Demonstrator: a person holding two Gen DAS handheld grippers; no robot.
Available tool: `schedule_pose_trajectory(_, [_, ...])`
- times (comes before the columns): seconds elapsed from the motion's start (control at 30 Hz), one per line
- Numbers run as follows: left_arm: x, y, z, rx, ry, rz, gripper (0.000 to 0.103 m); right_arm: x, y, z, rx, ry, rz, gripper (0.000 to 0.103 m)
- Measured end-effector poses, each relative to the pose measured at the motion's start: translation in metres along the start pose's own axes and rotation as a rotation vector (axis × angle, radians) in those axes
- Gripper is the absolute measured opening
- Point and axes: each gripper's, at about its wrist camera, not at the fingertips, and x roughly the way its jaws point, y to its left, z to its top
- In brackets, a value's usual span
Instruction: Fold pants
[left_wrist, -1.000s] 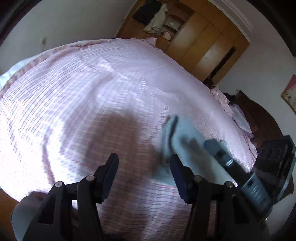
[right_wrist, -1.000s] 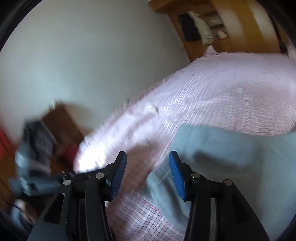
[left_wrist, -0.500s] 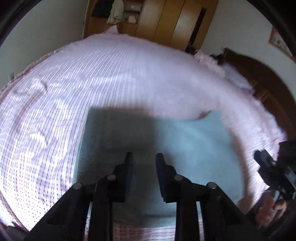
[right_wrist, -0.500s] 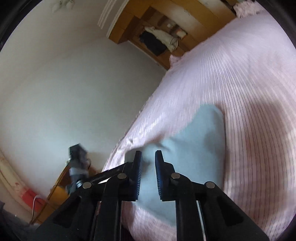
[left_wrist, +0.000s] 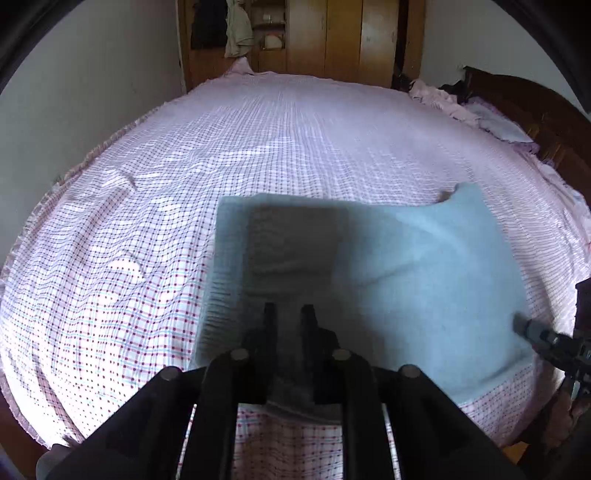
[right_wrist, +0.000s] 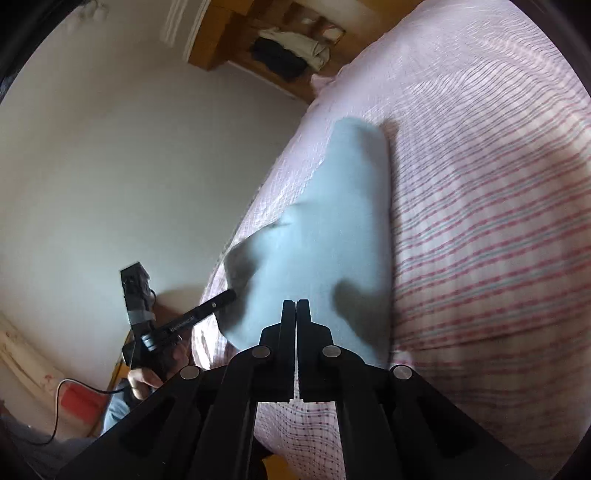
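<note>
Left gripper (left_wrist: 287, 314) closing on near hem of pale blue pants (left_wrist: 424, 266), cloth between jaws; right gripper (right_wrist: 297, 308) clenched on its right corner. Pants flat on checked bedsheet (left_wrist: 147, 206). Risk: thin pinch slips, fold skews.

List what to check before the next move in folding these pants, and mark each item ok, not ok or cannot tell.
1. Pants lying spread on the bed: ok.
2. Left claw at the pants' near edge, fabric between its closing jaws: ok.
3. Left claw pressing firmly on the fabric: cannot tell.
4. Right claw shut at the pants' other end: ok.
5. Fabric actually caught in the right claw: cannot tell.
6. Bed beyond the pants free of clutter for the fold: ok.
</note>
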Motion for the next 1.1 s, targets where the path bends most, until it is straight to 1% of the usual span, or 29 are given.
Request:
schedule_pose_trajectory(0.03, [0.004,0.0,-0.002,-0.001,0.018,0.006,0.013,0.011,-0.003,-0.002,-0.002,0.044,-0.058,0.0])
schedule_pose_trajectory(0.07, [0.01,0.002,-0.004,-0.007,0.037,-0.004,0.013,0.013,-0.004,-0.003,0.01,0.042,-0.049,0.0])
schedule_pose_trajectory(0.13, [0.005,0.004,-0.001,-0.015,0.025,-0.026,0.013,0.005,-0.005,0.003,0.04,0.02,-0.011,0.0])
schedule_pose_trajectory(0.2, [-0.004,0.006,0.008,-0.038,0.005,-0.084,0.013,-0.002,0.0,0.017,0.019,-0.002,0.002,0.0])
schedule_pose_trajectory(0.23, [-0.007,0.004,0.015,-0.046,-0.001,-0.101,0.013,-0.002,0.002,0.023,0.015,-0.005,0.016,0.0])
schedule_pose_trajectory(0.33, [-0.008,-0.005,0.036,-0.039,-0.032,-0.114,0.014,0.001,0.004,0.045,0.01,-0.005,0.027,0.0])
schedule_pose_trajectory(0.4, [0.001,-0.01,0.049,-0.039,-0.042,-0.116,0.014,0.014,0.008,0.06,-0.002,0.012,0.043,0.0])
schedule_pose_trajectory(0.43, [0.008,-0.012,0.053,-0.041,-0.035,-0.126,0.014,0.019,0.007,0.065,-0.002,0.022,0.048,0.0])
schedule_pose_trajectory(0.5, [0.023,-0.016,0.056,-0.043,0.003,-0.13,0.014,0.034,0.007,0.068,0.001,0.047,0.032,0.0])
schedule_pose_trajectory(0.57, [0.048,-0.011,0.054,-0.054,0.053,-0.084,0.013,0.043,-0.001,0.068,-0.008,0.033,-0.065,0.0])
schedule_pose_trajectory(0.6, [0.056,-0.007,0.052,-0.065,0.07,-0.079,0.011,0.043,-0.011,0.068,0.018,0.021,-0.089,0.0])
schedule_pose_trajectory(0.63, [0.064,0.0,0.049,-0.088,0.085,-0.102,0.009,0.039,-0.017,0.066,0.05,0.003,-0.074,0.0])
schedule_pose_trajectory(0.67, [0.065,0.005,0.047,-0.109,0.082,-0.123,0.007,0.032,-0.022,0.063,0.075,-0.019,-0.062,0.0])
schedule_pose_trajectory(0.77, [0.053,0.01,0.053,-0.144,0.083,-0.135,0.007,0.028,-0.006,0.066,0.042,-0.023,-0.082,0.0])
schedule_pose_trajectory(0.8, [0.048,0.01,0.056,-0.154,0.074,-0.148,0.007,0.028,0.0,0.068,0.03,-0.026,-0.067,0.0])
schedule_pose_trajectory(0.83, [0.04,0.008,0.06,-0.163,0.053,-0.17,0.012,0.031,0.009,0.073,0.009,-0.025,-0.01,0.0])
schedule_pose_trajectory(0.9, [0.034,0.001,0.066,-0.164,0.032,-0.197,0.017,0.039,0.02,0.082,-0.028,-0.009,0.028,0.0])
schedule_pose_trajectory(0.97, [0.039,-0.006,0.069,-0.143,0.036,-0.192,0.018,0.063,0.025,0.093,-0.077,0.068,-0.002,0.0])
schedule_pose_trajectory(1.0, [0.048,-0.009,0.068,-0.126,0.048,-0.161,0.018,0.074,0.023,0.097,-0.088,0.088,-0.02,0.0])
schedule_pose_trajectory(1.03, [0.057,-0.011,0.067,-0.123,0.061,-0.141,0.018,0.086,0.015,0.104,-0.09,0.105,-0.079,0.0])
schedule_pose_trajectory(1.07, [0.067,-0.009,0.063,-0.132,0.077,-0.138,0.017,0.09,0.006,0.11,-0.062,0.105,-0.117,0.0])
schedule_pose_trajectory(1.1, [0.074,-0.007,0.06,-0.145,0.081,-0.149,0.017,0.089,-0.004,0.115,-0.004,0.077,-0.103,0.0])
